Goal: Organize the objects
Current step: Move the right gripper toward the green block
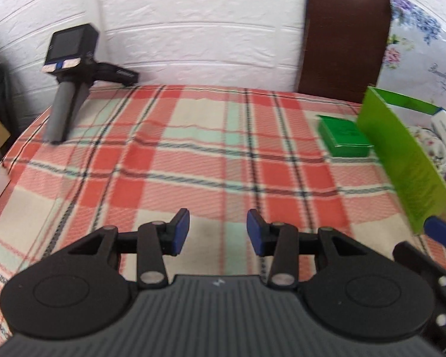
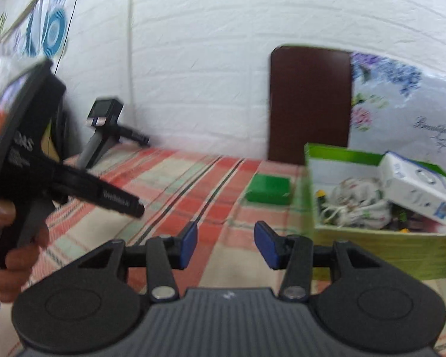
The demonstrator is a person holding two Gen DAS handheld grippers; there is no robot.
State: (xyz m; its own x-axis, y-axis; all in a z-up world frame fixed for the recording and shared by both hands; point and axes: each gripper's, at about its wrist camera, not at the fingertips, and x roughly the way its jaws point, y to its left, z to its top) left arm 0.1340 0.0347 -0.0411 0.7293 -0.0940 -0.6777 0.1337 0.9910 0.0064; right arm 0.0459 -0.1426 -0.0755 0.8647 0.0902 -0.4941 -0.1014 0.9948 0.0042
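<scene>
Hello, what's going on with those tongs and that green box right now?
Left tongs and right tongs both open, empty. Small green box lies on the plaid cloth, beside the filled green carton. Nothing blocking it.

Left gripper (image 1: 218, 232): jaws parted, nothing between the blue pads, pointing down over the bed. Right gripper (image 2: 226, 245): same, parted and empty. Left hand (image 2: 13, 238) wraps its gripper's handle.

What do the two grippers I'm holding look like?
Both match: the left gripper and right gripper have black linkage arms, blue pads on the fingers, round black discs either side and a ribbed grey body with a small white mark.
</scene>
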